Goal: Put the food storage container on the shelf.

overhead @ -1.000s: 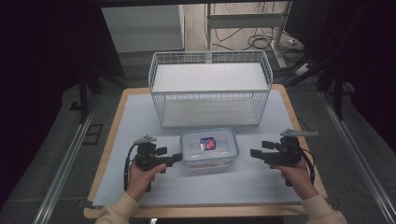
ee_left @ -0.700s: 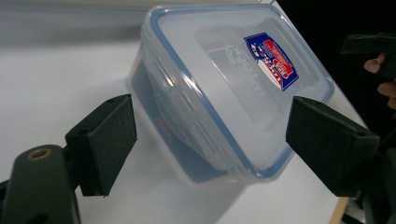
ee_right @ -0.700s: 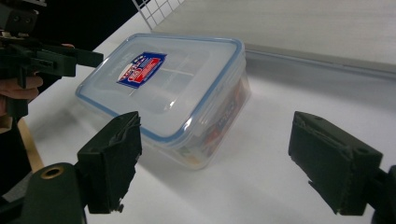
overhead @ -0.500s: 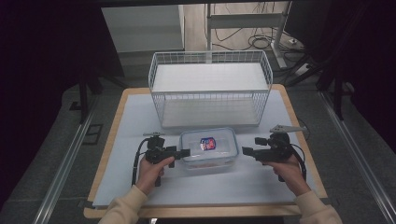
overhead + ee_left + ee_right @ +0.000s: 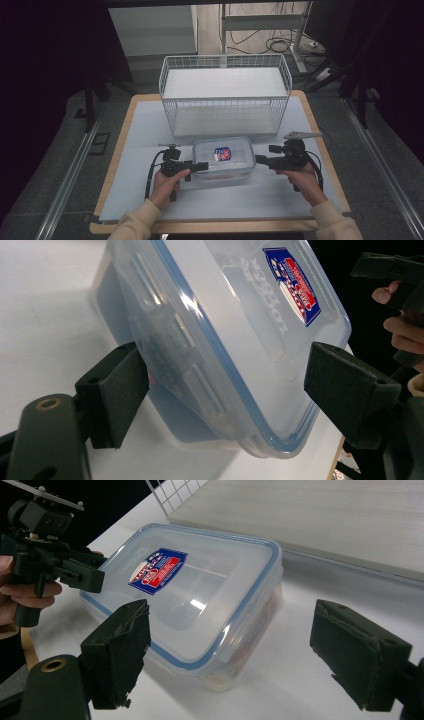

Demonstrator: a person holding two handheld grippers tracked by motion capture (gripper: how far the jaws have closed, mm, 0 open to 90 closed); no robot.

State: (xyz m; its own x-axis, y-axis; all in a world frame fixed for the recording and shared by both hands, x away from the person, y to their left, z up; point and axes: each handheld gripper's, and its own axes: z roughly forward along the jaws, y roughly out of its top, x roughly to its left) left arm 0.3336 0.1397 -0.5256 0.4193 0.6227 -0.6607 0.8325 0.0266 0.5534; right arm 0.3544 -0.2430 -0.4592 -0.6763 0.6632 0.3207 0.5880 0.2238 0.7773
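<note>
Tabletop [image 5: 140, 200]: white sheet over a wooden board, dark room around it.

Item: clear plastic container [image 5: 223, 161], blue-rimmed lid with a red-and-blue label, lying flat at the near middle, lid apparently still on.

Left gripper [image 5: 202, 165]: at the container's left end, jaws released though they have just been narrowing; the lid's corner sits between the pads, one pad close to the side latch, neither pressing.

Right gripper [image 5: 260, 160]: just off the right end, jaws released, nothing between them.

Far side: white wire basket [image 5: 225, 95], close behind the container.

Risks, as judged:
- smooth lid edge slips from the pads if the left gripper bites only the corner;
- one-sided lift tilts the container, shifting its contents;
- a push slides it into the basket.
</note>
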